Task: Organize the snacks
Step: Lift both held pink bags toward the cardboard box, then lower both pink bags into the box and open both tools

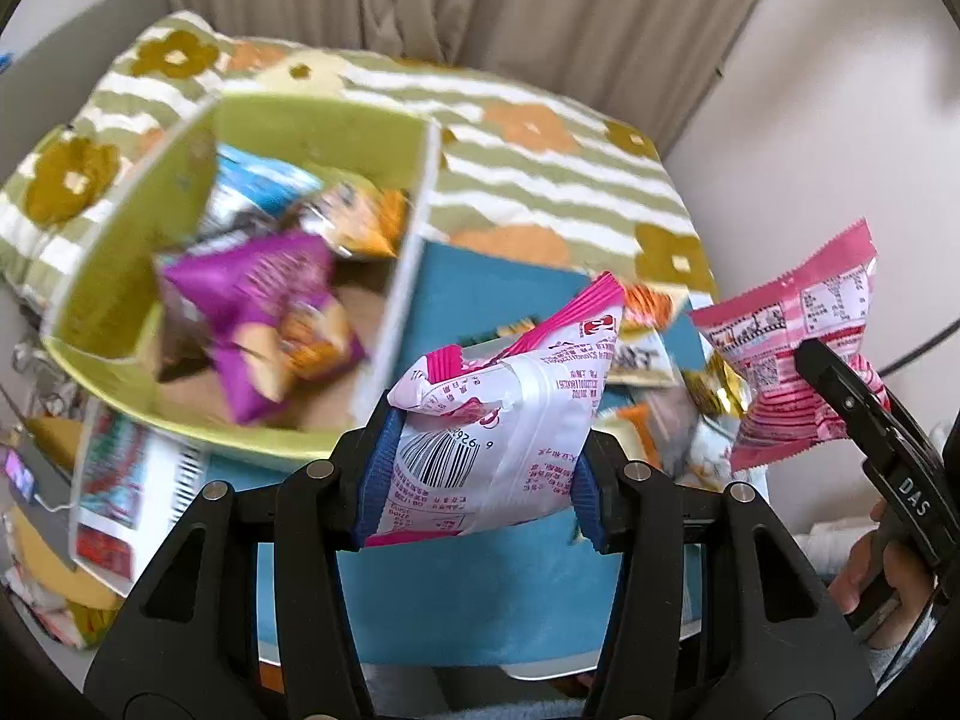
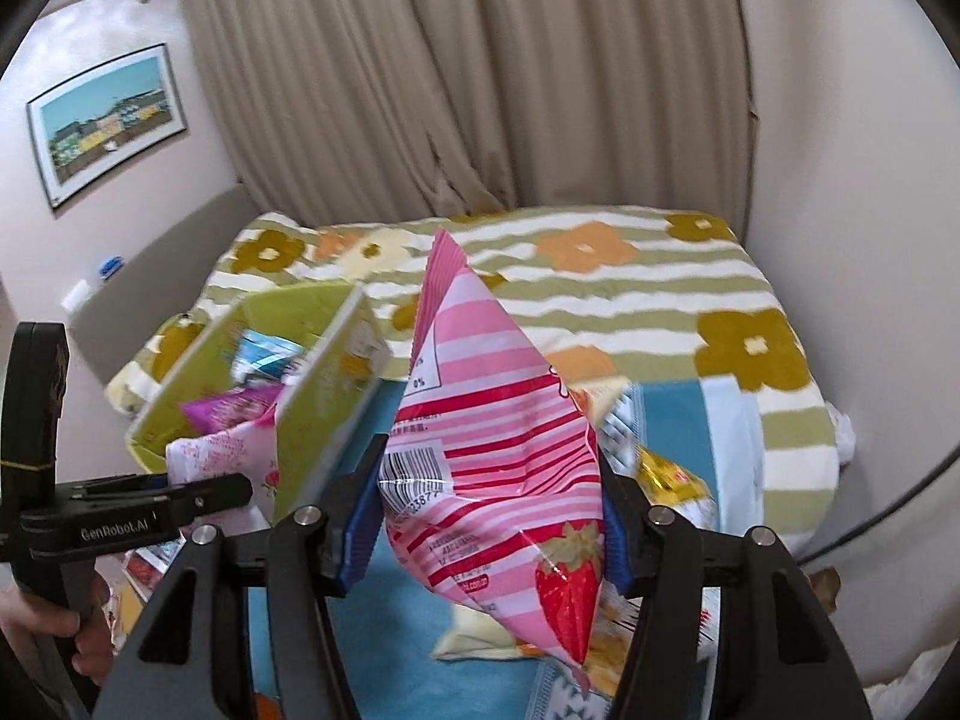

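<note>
Snacks are what I'm sorting, and each of my grippers has one in hand. My left gripper (image 1: pixel 480 468) is clamped on a white-and-magenta packet (image 1: pixel 504 420), pinched low across its barcode end, so its long axis runs up and away from me with the crimped magenta seam on top. My right gripper (image 2: pixel 486 510) is closed on a pink striped strawberry packet (image 2: pixel 498 450), which stands nearly upright, its pointed sealed end toward the curtain (image 2: pixel 480 72) and the strawberry print at the bottom. Both packets hang clear above the blue cloth (image 1: pixel 468 600) that lies at the near edge of the flowered bedspread (image 2: pixel 630 288).

As I judge it, I'm mid-carry, packets lifted but not yet dropped off. The green box (image 1: pixel 120 276) sits at the cloth's far left corner, open, with a purple packet (image 1: pixel 270 306) and others already inside. Next I need to swing each packet over the box's near wall and let go above the pile. More loose snacks (image 1: pixel 654 360) wait on the cloth's right side.
</note>
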{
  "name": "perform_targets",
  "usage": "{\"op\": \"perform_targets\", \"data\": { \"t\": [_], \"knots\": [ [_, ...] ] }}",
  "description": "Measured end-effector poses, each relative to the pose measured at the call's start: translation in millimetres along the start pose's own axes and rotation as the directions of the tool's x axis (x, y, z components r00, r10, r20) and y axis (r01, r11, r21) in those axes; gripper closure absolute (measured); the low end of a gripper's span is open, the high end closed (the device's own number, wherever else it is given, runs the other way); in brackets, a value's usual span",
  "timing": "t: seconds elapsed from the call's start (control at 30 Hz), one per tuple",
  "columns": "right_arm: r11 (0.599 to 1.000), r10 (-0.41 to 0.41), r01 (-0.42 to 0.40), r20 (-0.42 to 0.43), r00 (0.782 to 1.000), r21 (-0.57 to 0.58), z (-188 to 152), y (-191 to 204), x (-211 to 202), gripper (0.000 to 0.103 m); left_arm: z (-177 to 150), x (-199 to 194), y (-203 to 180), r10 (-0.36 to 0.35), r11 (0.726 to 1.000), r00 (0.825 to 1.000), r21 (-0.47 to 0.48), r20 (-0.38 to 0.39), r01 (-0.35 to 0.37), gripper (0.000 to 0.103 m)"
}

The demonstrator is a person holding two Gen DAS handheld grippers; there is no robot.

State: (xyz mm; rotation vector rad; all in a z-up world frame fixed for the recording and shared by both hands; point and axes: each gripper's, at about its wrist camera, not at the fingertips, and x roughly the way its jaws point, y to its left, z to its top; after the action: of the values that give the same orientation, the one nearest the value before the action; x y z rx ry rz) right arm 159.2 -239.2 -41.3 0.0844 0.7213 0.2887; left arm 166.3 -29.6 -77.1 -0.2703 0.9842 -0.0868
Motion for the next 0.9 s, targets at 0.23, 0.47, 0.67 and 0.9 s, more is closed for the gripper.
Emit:
{"op": "perform_targets", "data": {
  "t": [0.23, 0.47, 0.67, 0.9],
  "knots": [
    [0.996, 0.074, -0.072, 0.036, 0.997, -0.047, 27, 50, 10, 0.048, 40, -20, 56, 0.029, 0.999, 0.997, -0.036, 0.069, -0.026, 0.056],
    [0.993, 0.110, -0.108, 0.036, 0.993, -0.055, 56, 114, 59, 0.048, 91, -8, 125, 0.049, 0.998, 0.996, -0.045, 0.070, -0.046, 0.056],
    [0.992, 0.123, -0.123, 0.026, 0.992, -0.028, 81, 159, 105, 0.048, 132, 22, 171, 0.053, 0.998, 0.998, -0.026, 0.030, -0.052, 0.056],
    [0.996, 0.086, -0.086, -0.012, 0.996, 0.012, 95, 184, 142, 0.048, 162, 69, 200, 0.020, 1.000, 0.998, 0.003, -0.054, -0.020, 0.040]
  ]
}}
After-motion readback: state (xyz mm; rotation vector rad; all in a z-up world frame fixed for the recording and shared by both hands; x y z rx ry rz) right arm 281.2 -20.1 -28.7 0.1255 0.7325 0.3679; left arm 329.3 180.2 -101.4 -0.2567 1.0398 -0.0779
